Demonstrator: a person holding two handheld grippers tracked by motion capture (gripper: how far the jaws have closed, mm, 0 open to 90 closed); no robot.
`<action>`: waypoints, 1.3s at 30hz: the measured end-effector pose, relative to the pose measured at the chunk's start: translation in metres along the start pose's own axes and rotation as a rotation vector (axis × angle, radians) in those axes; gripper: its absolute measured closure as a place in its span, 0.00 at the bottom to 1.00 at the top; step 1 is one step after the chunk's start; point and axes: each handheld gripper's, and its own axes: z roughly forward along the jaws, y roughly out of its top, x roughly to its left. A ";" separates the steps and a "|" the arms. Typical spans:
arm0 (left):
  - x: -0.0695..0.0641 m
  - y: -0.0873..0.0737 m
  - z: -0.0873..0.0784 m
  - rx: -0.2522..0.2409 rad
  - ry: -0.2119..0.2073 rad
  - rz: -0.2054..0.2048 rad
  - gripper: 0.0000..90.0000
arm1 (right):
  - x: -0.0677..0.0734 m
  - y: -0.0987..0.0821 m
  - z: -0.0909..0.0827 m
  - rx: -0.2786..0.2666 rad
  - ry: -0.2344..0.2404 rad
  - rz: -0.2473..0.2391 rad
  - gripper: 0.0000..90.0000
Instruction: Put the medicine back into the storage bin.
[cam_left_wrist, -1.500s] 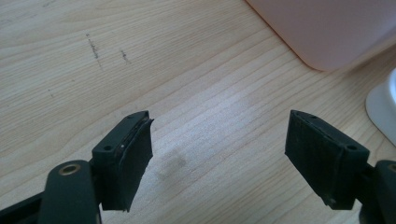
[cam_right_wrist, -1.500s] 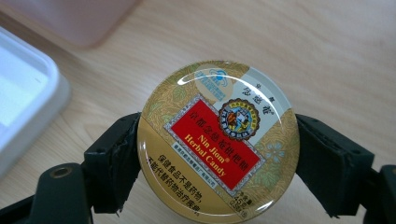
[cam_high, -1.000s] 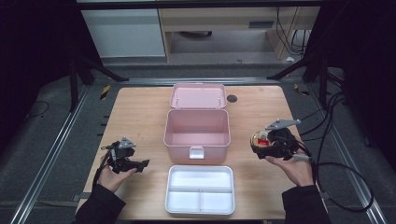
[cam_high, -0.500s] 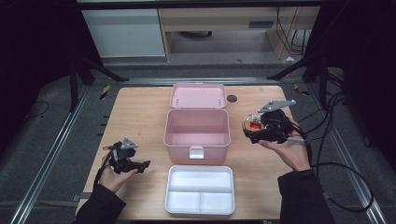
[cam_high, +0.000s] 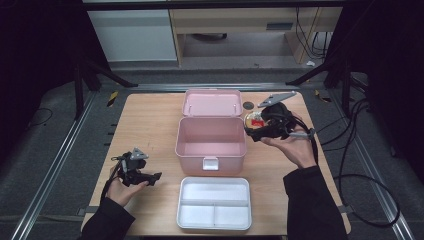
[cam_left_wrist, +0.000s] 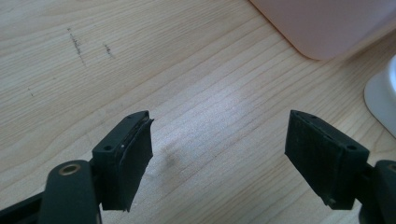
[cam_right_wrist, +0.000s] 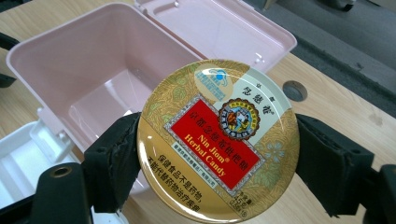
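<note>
Right gripper (cam_right_wrist: 217, 154) clamped on round candy tin (cam_right_wrist: 217, 140), above pink box's (cam_high: 211, 137) right rim. Left gripper (cam_left_wrist: 219, 158) jaws apart, empty, near worktop (cam_high: 150, 125) left edge.

My black right tongs (cam_right_wrist: 217, 154) hold a gold candy tin (cam_right_wrist: 217, 140) with a red label and leafy pattern. The open storage box (cam_high: 211, 141) is pale pink, the divided tray (cam_high: 214, 202) white, the table (cam_high: 145, 120) light wood grain.
</note>
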 end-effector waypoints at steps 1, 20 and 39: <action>0.000 0.000 0.000 -0.001 -0.001 0.000 0.25 | 0.001 0.004 0.002 -0.001 0.007 -0.001 0.23; 0.000 0.000 0.002 0.009 -0.007 0.007 0.25 | 0.025 0.056 0.058 0.095 0.114 -0.094 0.23; 0.001 0.000 0.003 0.014 -0.007 0.001 0.25 | 0.045 0.074 0.115 0.149 0.191 -0.151 0.23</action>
